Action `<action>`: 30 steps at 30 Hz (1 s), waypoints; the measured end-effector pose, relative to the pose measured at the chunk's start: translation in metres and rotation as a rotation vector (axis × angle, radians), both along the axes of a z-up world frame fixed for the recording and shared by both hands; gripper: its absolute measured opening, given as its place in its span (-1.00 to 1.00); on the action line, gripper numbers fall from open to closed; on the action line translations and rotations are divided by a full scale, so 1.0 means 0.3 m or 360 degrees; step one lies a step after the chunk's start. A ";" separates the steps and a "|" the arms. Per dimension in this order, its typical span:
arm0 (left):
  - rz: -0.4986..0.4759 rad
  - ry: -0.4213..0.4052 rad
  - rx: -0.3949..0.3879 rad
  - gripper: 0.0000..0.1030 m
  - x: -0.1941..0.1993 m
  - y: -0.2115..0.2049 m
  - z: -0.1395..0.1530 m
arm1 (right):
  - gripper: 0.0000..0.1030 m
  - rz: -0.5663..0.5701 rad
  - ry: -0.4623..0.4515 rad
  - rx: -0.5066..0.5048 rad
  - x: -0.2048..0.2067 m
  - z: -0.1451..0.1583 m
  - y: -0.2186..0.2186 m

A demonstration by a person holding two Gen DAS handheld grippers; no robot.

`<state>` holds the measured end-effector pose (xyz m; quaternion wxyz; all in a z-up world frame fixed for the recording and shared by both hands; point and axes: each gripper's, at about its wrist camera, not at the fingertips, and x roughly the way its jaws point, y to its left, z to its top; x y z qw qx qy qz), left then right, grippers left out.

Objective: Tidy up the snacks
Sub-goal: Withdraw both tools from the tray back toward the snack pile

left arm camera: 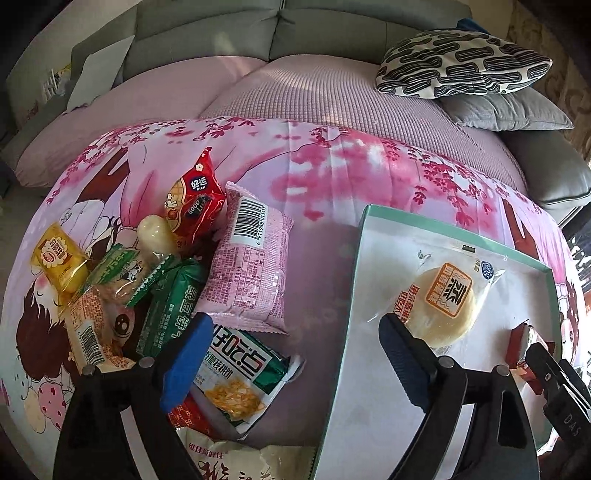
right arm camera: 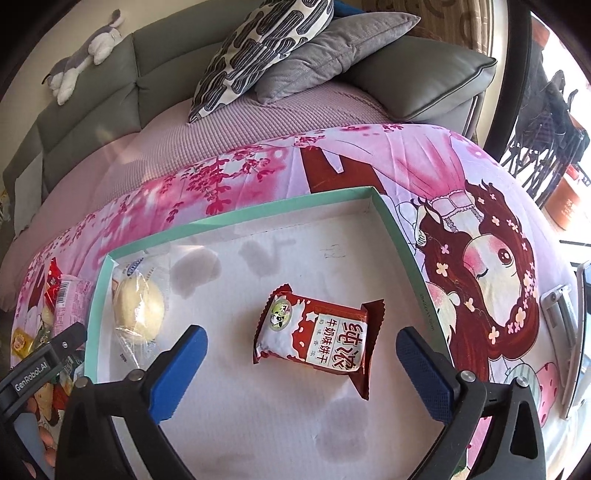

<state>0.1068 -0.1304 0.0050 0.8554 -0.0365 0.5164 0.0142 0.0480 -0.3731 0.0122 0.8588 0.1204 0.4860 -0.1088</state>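
Note:
A white box with a teal rim (left arm camera: 380, 387) (right arm camera: 295, 258) lies on a pink printed cloth. In it are a round pale pastry in clear wrap (left arm camera: 443, 306) (right arm camera: 138, 314) and a dark red milk-biscuit packet (right arm camera: 317, 339). My right gripper (right arm camera: 303, 369) stands open over the box. The red packet lies between its blue pads, touching neither. My left gripper (left arm camera: 295, 358) is open over the box's left rim, with nothing held. Left of it is a heap of snacks: a pink barcode packet (left arm camera: 251, 258), a red packet (left arm camera: 195, 206) and a green packet (left arm camera: 170, 306).
The pink cloth (left arm camera: 332, 166) covers a table in front of a grey sofa (left arm camera: 221, 33). A patterned cushion (left arm camera: 461, 62) and a grey one (left arm camera: 506, 110) lie at the sofa's right end. A plush toy (right arm camera: 85, 51) rests on the sofa back.

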 end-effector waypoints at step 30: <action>0.0041 -0.0214 -0.0026 0.80 -0.130 0.213 0.130 | 1.00 0.0384 -0.0132 0.0119 -0.059 0.101 0.304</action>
